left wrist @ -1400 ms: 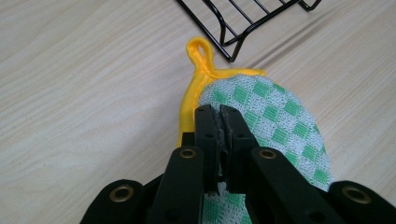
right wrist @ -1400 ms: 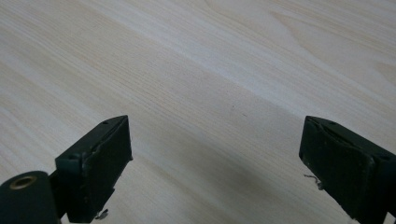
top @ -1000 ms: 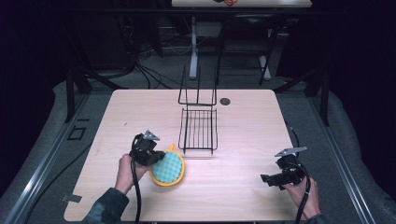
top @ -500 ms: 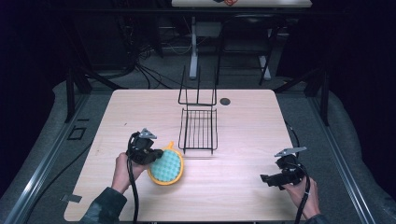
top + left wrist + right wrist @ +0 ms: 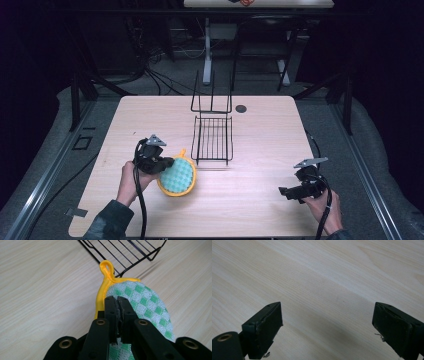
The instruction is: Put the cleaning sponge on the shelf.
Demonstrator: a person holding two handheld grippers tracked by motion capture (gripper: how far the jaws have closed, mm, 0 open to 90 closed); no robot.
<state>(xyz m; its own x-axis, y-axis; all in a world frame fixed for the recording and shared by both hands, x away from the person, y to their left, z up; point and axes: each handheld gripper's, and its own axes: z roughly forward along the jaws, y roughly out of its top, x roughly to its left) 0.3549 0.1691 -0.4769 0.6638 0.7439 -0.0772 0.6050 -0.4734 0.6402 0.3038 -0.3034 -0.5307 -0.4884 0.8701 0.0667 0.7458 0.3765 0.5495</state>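
The left tool (image 5: 117,305) is clenched on the near edge of a round pot holder, green-and-white checked cloth with a yellow bound rim and a yellow hanging loop (image 5: 140,300); its jaws are pinched tight on the fabric just inside the binding. In the high view the pot holder (image 5: 178,175) lies on the light wooden desk (image 5: 260,200), toward the person's left, with its loop pointing at the near left corner of a black wire rack (image 5: 214,139); loop and rack frame are just beside each other, and I cannot tell whether they touch.

The right tool (image 5: 327,327) is released, its jaws wide apart over bare wood; in the high view it (image 5: 287,192) sits well apart from the work, near the right front of the desk.

The step in hand looks like lifting the cloth by its edge, probably to carry it toward the rack; to do it well, keep the pinch firm, since soft quilted fabric can slip; raise it straight up until the hanging part clears the rack's front rail before moving across, so that the loop does not snag a wire; the free tool could steady the rack.

The rack has a flat barred bed and an upright back frame; nothing lies in it.
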